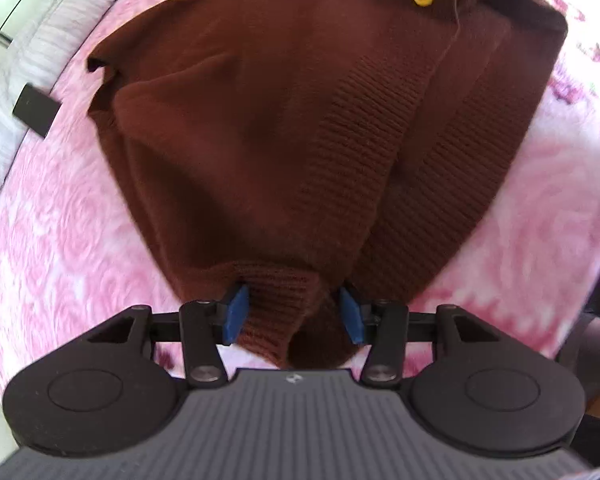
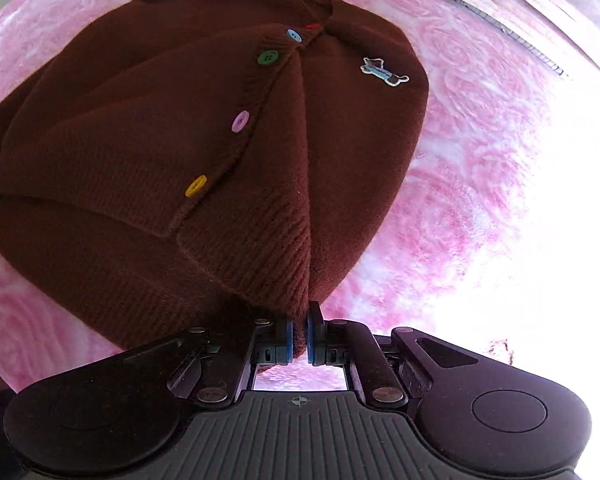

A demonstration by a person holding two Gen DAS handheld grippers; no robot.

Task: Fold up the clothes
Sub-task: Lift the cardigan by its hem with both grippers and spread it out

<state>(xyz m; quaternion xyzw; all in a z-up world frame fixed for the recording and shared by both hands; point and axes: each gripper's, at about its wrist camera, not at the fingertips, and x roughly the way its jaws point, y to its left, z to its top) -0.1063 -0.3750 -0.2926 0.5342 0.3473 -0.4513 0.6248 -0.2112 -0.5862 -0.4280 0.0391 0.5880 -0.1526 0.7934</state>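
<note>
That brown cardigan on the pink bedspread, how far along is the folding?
Early. Done: the cardigan lies buttoned on the bedspread. In hand: the right gripper pinches the ribbed hem, and the left gripper has the hem between its open jaws. Left: no neat fold shows yet; the whole folding remains.

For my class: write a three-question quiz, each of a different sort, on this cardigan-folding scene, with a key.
1. True or false: the right claw is shut on the brown cardigan.
2. Which button lies nearest the cardigan's hem? A. yellow button B. green button C. blue button
3. Fill in: the left claw stands ____, with the ribbed hem between its pads.

Key: 1 true; 2 A; 3 open
</note>
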